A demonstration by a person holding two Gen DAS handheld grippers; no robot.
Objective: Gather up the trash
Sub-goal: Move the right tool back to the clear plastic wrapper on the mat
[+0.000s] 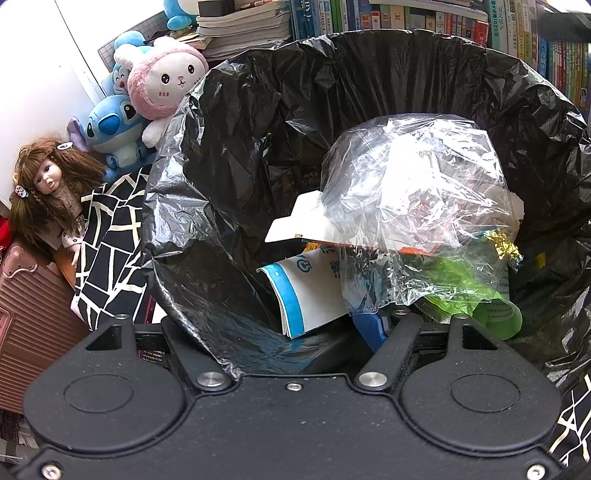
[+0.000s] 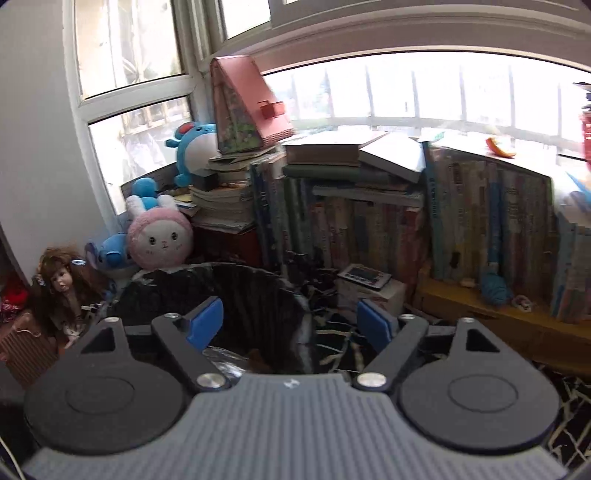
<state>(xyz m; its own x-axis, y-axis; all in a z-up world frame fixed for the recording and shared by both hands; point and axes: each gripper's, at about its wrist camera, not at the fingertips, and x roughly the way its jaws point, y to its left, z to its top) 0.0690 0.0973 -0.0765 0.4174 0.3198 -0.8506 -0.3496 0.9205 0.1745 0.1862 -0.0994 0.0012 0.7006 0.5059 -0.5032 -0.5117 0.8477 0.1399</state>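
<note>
**Two grippers at a lined trash bin**

Left wrist view: The left gripper (image 1: 295, 332) pointed down into a trash bin lined with a black bin bag (image 1: 236, 155). The near edge of the bag lay folded over between the gripper's fingers, hiding the left fingertip; only part of one blue pad (image 1: 369, 328) showed on the right. Whether the gripper gripped the bag's edge or merely stood half open around it could not be told. Inside the bin lay the collected trash: a crumpled clear plastic bag (image 1: 417, 206) on top, a white card (image 1: 295, 221) jutting out beneath it, a folded white and blue paper packet (image 1: 303, 291) lower down, and a green wrapper (image 1: 469, 291) to the right. Behind the bin sat a pink rabbit plush (image 1: 166, 81), a blue plush (image 1: 110, 129) and a doll (image 1: 48, 184) with brown hair, with a row of books (image 1: 424, 18) along the top.

Right wrist view: This blurred picture showed the right gripper (image 2: 291, 325) with its blue pads (image 2: 205, 323) spread wide apart and nothing between them. It hovered over the near side of the bin, whose black-lined rim (image 2: 221, 269) lay just beyond the fingertips. Stacked books (image 2: 369, 221) stood beyond, under bright windows (image 2: 424, 88), with the plush toys and doll at the left.
</note>
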